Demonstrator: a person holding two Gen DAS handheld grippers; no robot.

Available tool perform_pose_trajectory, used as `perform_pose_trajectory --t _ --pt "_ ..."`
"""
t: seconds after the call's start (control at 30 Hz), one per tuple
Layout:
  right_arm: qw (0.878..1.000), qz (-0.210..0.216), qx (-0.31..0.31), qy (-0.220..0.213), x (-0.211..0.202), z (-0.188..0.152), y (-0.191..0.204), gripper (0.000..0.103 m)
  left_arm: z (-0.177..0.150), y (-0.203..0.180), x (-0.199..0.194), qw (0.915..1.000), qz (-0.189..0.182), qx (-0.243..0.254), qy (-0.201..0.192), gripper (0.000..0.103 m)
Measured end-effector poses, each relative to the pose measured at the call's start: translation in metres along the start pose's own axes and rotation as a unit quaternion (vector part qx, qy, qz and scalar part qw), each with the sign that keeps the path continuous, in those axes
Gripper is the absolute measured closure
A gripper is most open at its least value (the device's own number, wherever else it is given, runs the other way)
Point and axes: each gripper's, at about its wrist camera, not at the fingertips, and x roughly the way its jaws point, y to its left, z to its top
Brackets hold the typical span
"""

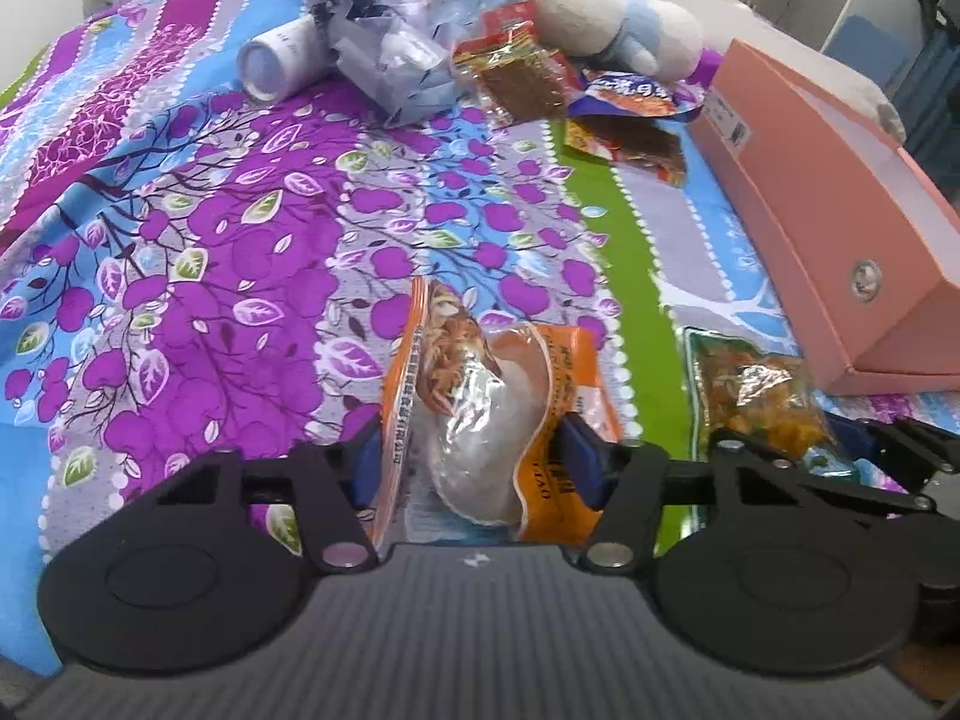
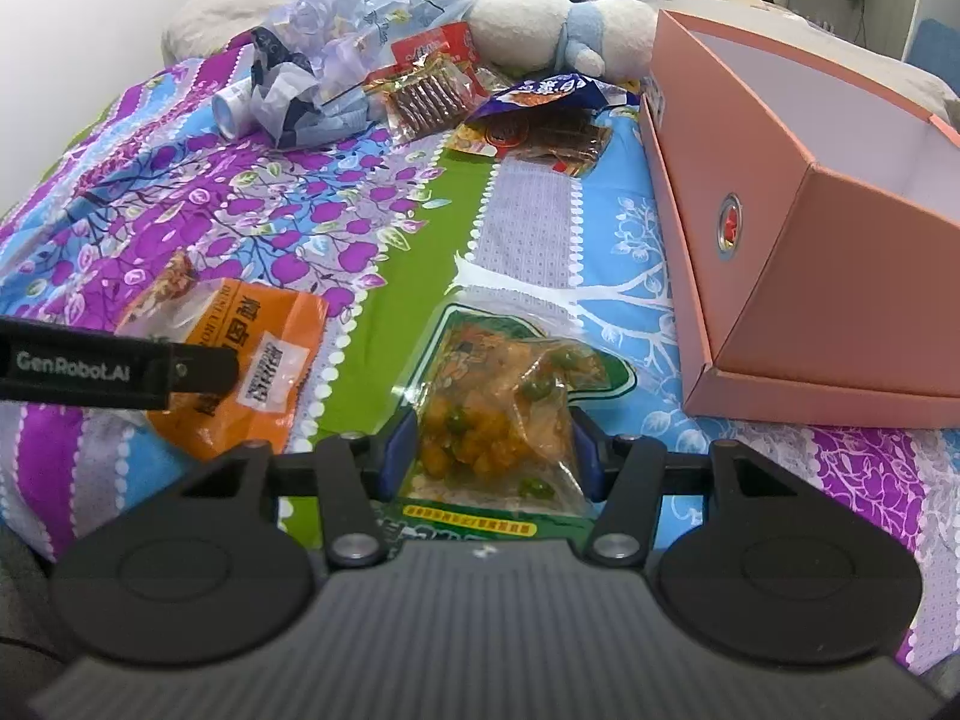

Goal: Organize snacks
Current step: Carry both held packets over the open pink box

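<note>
An orange snack packet [image 1: 480, 396] with a clear window lies on the patterned bedspread, and my left gripper [image 1: 471, 462] is shut on its near half, blue pads pressing both sides. In the right wrist view the same orange packet [image 2: 258, 348] lies at the left under the left gripper's black finger [image 2: 120, 369]. My right gripper [image 2: 489, 456] is shut on a green snack packet [image 2: 498, 384] filled with yellow and green pieces. That green packet [image 1: 756, 396] also shows at the lower right of the left wrist view. An open pink box [image 2: 750, 180] stands to the right.
At the far side of the bed lie a packet of brown strips [image 2: 432, 96], a purple packet [image 2: 540, 93], a crumpled plastic bag [image 2: 324, 78], a white tube [image 1: 276, 60] and a plush toy [image 2: 540, 24]. The pink box [image 1: 840, 192] is empty inside as far as shown.
</note>
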Motion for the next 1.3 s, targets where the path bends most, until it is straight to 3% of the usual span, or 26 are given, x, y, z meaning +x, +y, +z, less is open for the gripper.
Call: perform_pose_trajectory --t 0.27,0.6,0.93,1.3 --pt "1.000 0.003 0.012 -0.011 -0.015 0.007 -0.007 0.049 0.011 -0.006 -0.012 0.9996 -0.028 0.001 -0.010 0.054" --pt "1.000 0.008 0.013 -0.025 -0.032 0.020 -0.020 0.049 0.036 -0.014 -0.036 0.9985 -0.045 -0.003 -0.032 0.055" --pt "0.997 0.027 0.022 -0.066 -0.065 0.052 -0.028 0.050 0.070 -0.028 -0.062 0.9962 -0.061 0.017 -0.060 0.055" --pt "0.993 0.004 0.017 -0.118 -0.095 0.096 -0.048 0.050 0.104 -0.045 -0.086 0.9919 -0.092 0.021 -0.086 0.055"
